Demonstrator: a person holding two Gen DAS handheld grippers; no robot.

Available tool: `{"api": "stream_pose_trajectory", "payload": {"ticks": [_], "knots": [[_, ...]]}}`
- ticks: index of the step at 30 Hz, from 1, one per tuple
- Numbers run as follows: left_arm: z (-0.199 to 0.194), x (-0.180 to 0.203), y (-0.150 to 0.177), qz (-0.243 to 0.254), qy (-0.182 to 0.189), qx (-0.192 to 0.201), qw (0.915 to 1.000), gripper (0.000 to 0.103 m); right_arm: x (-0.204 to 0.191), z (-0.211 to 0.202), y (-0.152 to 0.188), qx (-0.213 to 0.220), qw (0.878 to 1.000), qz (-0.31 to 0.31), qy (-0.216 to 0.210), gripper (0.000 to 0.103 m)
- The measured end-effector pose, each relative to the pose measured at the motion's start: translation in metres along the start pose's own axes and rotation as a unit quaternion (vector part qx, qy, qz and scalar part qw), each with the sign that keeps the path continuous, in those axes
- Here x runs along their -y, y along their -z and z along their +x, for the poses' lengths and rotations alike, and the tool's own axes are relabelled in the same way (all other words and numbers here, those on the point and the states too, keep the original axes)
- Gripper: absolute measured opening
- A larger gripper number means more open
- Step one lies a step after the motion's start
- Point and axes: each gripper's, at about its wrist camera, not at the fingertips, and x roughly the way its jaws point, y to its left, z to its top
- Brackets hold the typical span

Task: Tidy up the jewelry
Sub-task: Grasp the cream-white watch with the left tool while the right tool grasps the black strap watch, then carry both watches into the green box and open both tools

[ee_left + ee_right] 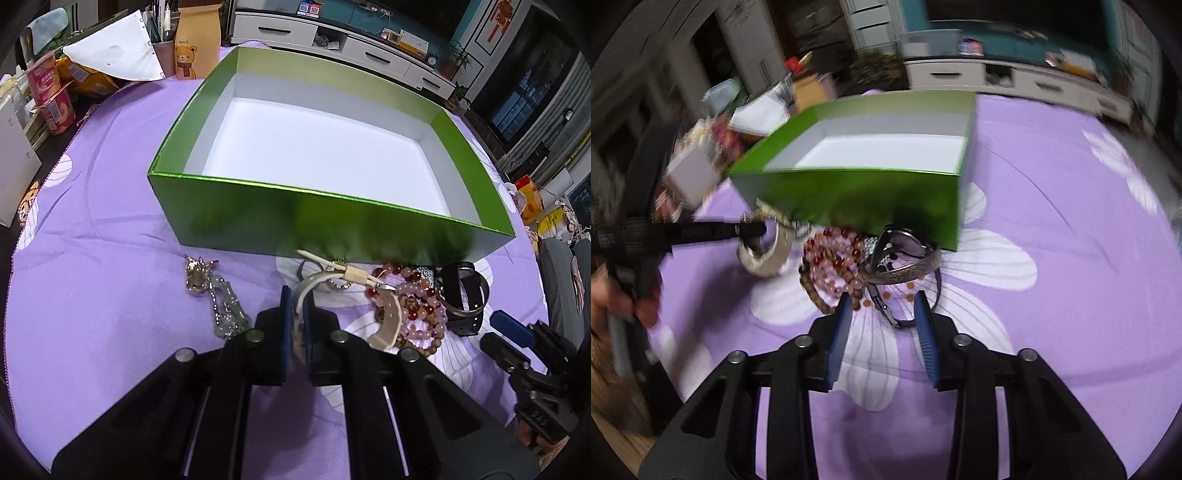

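A green box [332, 218] with a white inside stands open on the purple cloth; it also shows in the right wrist view [857, 199]. My left gripper [298, 295] is shut on the cream strap of a white watch [384, 325], in front of the box. The white watch [768, 258] and left gripper [753, 229] show in the right wrist view. Bead bracelets [413, 302] and a black watch [465, 295] lie to its right. A green pendant necklace [218, 295] lies to its left. My right gripper [884, 306] is open just before a silver bangle [908, 266], black watch and beads [834, 258].
Snack packs [51, 96], a bear carton [195, 40] and paper [118, 51] crowd the table's far left edge. A white TV cabinet [351, 48] stands behind. The purple flowered cloth [1052, 221] covers the table to the right of the box.
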Motion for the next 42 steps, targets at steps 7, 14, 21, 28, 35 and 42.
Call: {"api": "stream_pose_trajectory", "payload": {"ticks": [7,14,21,28,35,42], "knots": [[0.003,0.003,-0.003,0.015,-0.001,-0.005,0.9999,0.005,-0.027,0.026,0.0,-0.046,0.98,-0.187,0.055,0.025],[0.007,0.006,-0.007,0.028,-0.001,-0.015,0.9995,0.006,-0.029,0.029,-0.003,-0.109,0.959,-0.261,0.006,0.007],[0.01,0.008,-0.011,0.033,0.002,-0.014,0.9993,0.005,0.034,0.015,-0.027,-0.158,0.954,0.043,-0.249,0.007],[-0.003,0.009,-0.007,0.027,0.016,0.002,0.9995,0.005,0.061,0.01,-0.007,-0.09,0.908,0.194,-0.359,0.007],[-0.029,0.014,-0.008,0.023,0.023,0.032,0.999,0.005,0.07,-0.007,0.0,0.006,0.885,0.232,-0.404,0.007],[-0.062,0.021,-0.013,0.026,0.029,0.065,0.9971,0.005,0.056,-0.042,-0.029,0.074,0.92,0.175,-0.344,0.007]]}}
